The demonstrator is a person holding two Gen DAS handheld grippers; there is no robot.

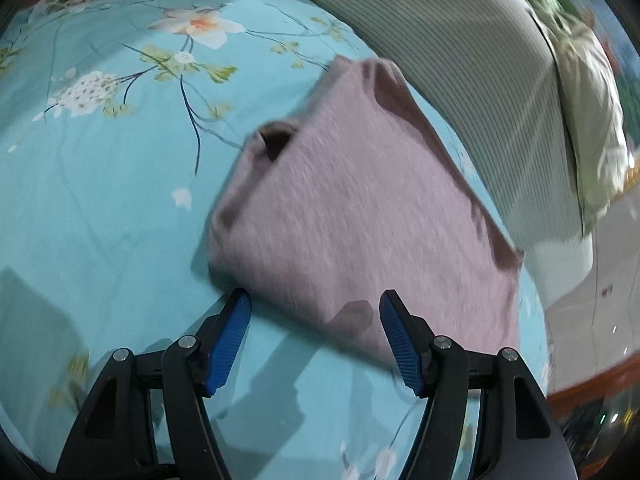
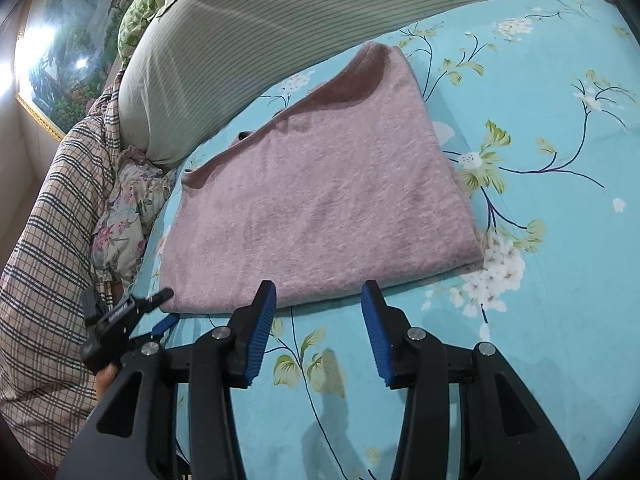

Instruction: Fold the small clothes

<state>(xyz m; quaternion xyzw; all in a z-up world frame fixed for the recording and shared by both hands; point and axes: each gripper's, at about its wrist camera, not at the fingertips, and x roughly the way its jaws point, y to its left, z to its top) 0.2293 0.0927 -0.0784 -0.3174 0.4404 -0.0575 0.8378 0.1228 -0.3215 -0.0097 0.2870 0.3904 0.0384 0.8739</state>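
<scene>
A pink knit garment [image 1: 352,216] lies folded flat on the turquoise floral bedsheet [image 1: 120,184]. My left gripper [image 1: 316,300] is open and empty, its blue pads just short of the garment's near edge. In the right wrist view the same garment [image 2: 320,200] lies ahead. My right gripper [image 2: 318,290] is open and empty at its near edge. The left gripper [image 2: 160,308] shows at the garment's left corner in the right wrist view.
A grey striped pillow [image 1: 480,80] lies behind the garment, also in the right wrist view [image 2: 260,48]. A floral cloth [image 2: 128,208] and the person's plaid sleeve [image 2: 48,260] are at the left. A framed picture [image 2: 68,40] hangs on the wall. The bed edge [image 1: 592,384] is at the right.
</scene>
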